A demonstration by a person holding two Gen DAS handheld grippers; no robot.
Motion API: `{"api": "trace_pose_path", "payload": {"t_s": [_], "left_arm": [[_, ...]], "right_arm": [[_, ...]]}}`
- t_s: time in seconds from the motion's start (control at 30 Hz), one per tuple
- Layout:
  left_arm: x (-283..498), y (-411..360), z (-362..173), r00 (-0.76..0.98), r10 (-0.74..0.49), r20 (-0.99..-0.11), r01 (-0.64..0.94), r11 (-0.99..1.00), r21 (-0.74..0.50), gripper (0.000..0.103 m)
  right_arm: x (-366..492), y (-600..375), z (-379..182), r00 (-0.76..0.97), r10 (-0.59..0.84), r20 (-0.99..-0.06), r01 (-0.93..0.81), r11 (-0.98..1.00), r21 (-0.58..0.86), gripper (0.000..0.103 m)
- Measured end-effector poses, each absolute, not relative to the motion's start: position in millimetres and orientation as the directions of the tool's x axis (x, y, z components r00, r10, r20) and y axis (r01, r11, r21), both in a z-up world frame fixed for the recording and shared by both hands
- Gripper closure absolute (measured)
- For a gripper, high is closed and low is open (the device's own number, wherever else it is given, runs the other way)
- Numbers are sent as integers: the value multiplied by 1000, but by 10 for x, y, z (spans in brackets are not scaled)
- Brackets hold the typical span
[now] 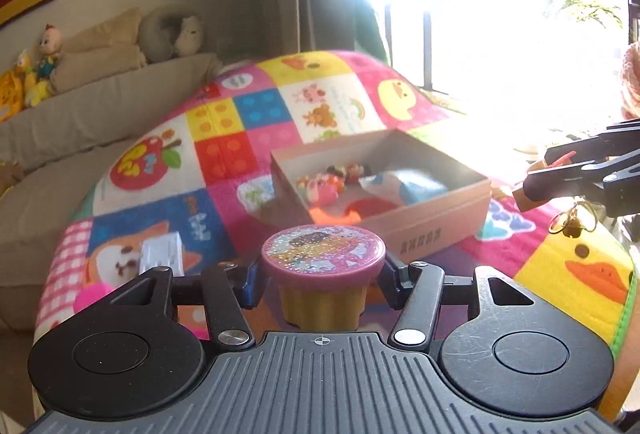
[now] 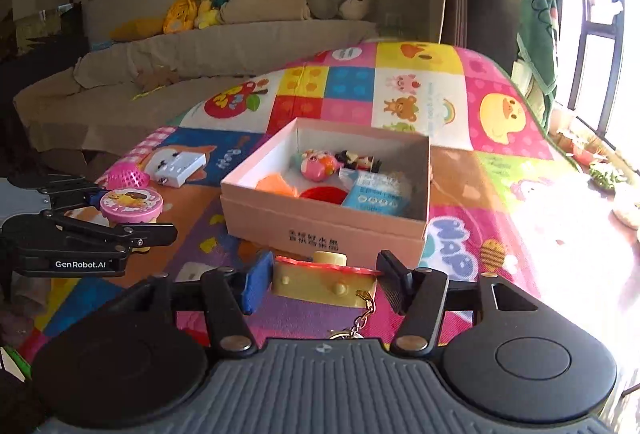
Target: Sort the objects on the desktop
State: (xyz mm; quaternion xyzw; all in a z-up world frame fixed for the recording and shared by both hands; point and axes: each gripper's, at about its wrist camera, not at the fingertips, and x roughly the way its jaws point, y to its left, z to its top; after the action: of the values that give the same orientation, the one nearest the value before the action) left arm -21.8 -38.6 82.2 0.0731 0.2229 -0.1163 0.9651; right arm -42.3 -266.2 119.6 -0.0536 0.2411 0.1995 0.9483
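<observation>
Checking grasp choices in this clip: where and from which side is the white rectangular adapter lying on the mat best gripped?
Grip the white rectangular adapter across its two long flat sides, coming down from above. It lies flat on the colourful patchwork mat, so only the top and side faces are reachable. The pink mesh ball sits close on its left, so probably close along the narrower width.

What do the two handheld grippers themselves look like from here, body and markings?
Both are matt black plastic. The left gripper and right gripper each show a ribbed grey deck with a small crosshair mark, two round black discs, silver pivot screws and angular linkage arms. The jaws carry blue pads. White "GenRobot.AI" lettering sits on the left gripper's side. No cables or sleeves show.
</observation>
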Motion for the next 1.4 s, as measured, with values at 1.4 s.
{"api": "trace_pose_path", "payload": {"t_s": [1.4], "left_arm": [[-153,450,105,807,5,-591,-42,998,-50,4]], "right_arm": [[816,-2138,1290,847,268,-458,-308,951,-14,32]]}}
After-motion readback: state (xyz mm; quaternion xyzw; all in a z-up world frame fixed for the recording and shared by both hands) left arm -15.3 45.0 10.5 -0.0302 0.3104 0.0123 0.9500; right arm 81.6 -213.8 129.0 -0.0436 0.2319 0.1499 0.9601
